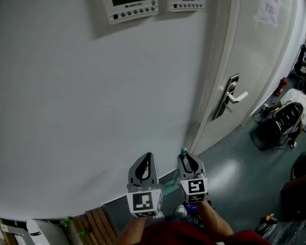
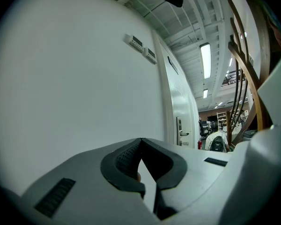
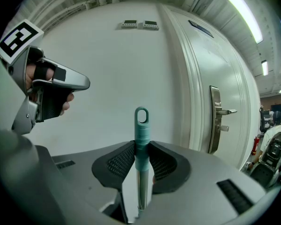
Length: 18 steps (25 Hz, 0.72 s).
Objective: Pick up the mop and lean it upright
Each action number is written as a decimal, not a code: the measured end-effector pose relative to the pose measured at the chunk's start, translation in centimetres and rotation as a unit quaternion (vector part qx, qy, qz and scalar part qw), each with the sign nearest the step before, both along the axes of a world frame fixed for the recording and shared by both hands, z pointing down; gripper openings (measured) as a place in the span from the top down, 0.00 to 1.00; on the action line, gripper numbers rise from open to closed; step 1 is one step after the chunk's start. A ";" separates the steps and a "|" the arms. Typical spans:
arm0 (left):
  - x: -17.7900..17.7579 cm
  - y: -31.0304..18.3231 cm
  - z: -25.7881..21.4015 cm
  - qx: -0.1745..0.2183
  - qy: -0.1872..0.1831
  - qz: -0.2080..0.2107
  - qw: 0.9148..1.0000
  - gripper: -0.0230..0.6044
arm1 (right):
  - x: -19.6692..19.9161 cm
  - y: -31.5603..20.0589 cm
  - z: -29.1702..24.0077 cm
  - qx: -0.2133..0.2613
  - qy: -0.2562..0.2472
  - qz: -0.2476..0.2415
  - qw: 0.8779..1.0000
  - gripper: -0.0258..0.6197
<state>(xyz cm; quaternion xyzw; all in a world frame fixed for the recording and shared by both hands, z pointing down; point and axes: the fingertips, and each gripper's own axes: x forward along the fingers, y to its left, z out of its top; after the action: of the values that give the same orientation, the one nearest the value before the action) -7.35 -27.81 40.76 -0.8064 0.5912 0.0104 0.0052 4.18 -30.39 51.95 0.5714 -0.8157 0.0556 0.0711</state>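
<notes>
The right gripper [image 3: 141, 150] was clenched on the mop handle [image 3: 141, 125], gripping just below its teal loop end, which poked out past the jaw tips. To its left, the left gripper [image 2: 140, 142] had its jaws closed together with nothing between them. Beyond both stood a white wall [image 1: 92, 111]. A door [image 1: 255, 45] with a metal lever [image 1: 235, 97] was to the right, and two control panels [image 1: 130, 1] hung farther up the wall.
</notes>
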 end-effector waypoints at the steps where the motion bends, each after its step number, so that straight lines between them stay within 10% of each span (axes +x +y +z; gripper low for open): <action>1: 0.0 0.0 0.3 -0.002 -0.004 0.001 1.000 0.94 | 0.1 0.1 -0.5 0.006 0.000 0.000 1.000 0.80; 18: -0.4 0.1 -2.1 0.023 0.020 -0.007 1.000 0.94 | 2.1 3.1 -14.2 0.109 -0.021 0.009 0.994 0.80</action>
<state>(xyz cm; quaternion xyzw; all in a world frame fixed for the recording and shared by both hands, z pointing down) -7.74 -27.73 38.68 -0.8018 0.5961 0.0402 0.0117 6.29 -27.24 37.76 0.5815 -0.8132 -0.0208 -0.0091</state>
